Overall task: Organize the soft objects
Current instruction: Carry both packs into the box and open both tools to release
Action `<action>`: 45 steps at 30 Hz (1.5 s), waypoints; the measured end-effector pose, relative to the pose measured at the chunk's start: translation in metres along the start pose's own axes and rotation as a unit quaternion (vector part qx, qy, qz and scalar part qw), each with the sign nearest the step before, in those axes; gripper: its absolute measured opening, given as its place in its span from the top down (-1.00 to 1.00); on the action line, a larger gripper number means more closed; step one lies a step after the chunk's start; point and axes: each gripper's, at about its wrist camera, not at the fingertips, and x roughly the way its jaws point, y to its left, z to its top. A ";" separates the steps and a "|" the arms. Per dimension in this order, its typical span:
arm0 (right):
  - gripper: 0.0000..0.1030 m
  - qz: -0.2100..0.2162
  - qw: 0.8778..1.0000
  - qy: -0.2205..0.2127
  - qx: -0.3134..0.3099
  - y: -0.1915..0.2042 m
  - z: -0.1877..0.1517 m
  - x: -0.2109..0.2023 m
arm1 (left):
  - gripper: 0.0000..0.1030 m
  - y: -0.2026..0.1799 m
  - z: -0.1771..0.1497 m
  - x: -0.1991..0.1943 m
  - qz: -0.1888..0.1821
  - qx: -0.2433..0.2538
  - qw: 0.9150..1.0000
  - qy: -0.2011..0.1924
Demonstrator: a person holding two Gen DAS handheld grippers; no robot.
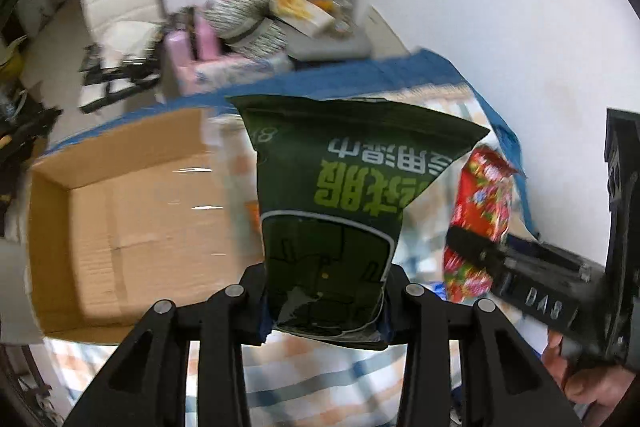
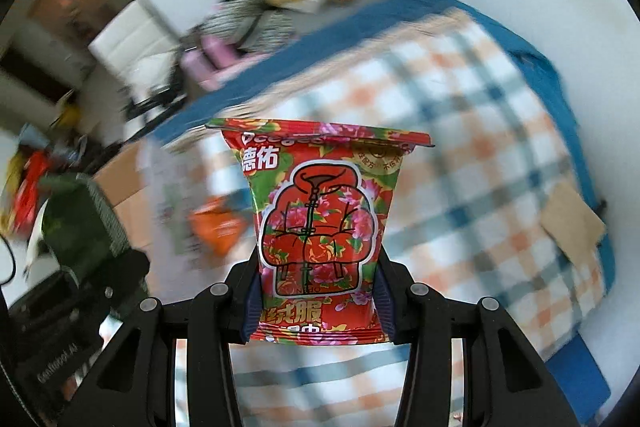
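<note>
My left gripper point(image 1: 324, 301) is shut on a dark green wipes pack point(image 1: 340, 195) and holds it upright above the checked cloth. My right gripper point(image 2: 318, 301) is shut on a red floral wipes pack point(image 2: 320, 219), also held upright in the air. In the left wrist view the right gripper point(image 1: 472, 253) and its red pack point(image 1: 482, 203) show at the right. In the right wrist view the green pack point(image 2: 78, 215) shows at the left. An open cardboard box point(image 1: 132, 223) lies to the left of the green pack.
A checked cloth point(image 2: 480, 147) covers a blue-edged table point(image 2: 560, 95). An orange packet point(image 2: 218, 227) lies on the cloth near the box. A cardboard piece point(image 2: 572, 223) lies at the right. Clutter, a pink item point(image 1: 192, 47) and a white chair point(image 1: 120, 3) stand beyond the table.
</note>
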 end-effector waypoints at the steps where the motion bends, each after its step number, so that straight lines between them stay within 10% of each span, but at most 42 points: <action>1: 0.06 0.017 1.000 0.003 -0.018 0.028 -0.002 -0.001 | 0.31 0.019 0.000 -0.010 0.006 -0.009 1.000 -0.005; 16: 0.06 0.046 0.988 0.051 -0.142 0.282 -0.025 0.079 | 0.31 0.229 0.008 0.020 0.057 -0.135 0.988 0.039; 28: 0.06 0.000 0.988 0.094 -0.122 0.299 -0.009 0.171 | 0.31 0.265 0.034 0.109 -0.034 -0.181 0.971 0.152; 36: 0.02 -0.011 0.988 0.097 -0.121 0.301 0.008 0.195 | 0.26 0.266 0.044 0.130 -0.028 -0.186 0.965 0.181; 45: -0.48 -0.011 0.989 0.085 -0.117 0.297 0.015 0.187 | -0.53 0.274 0.040 0.107 0.015 -0.178 0.972 0.156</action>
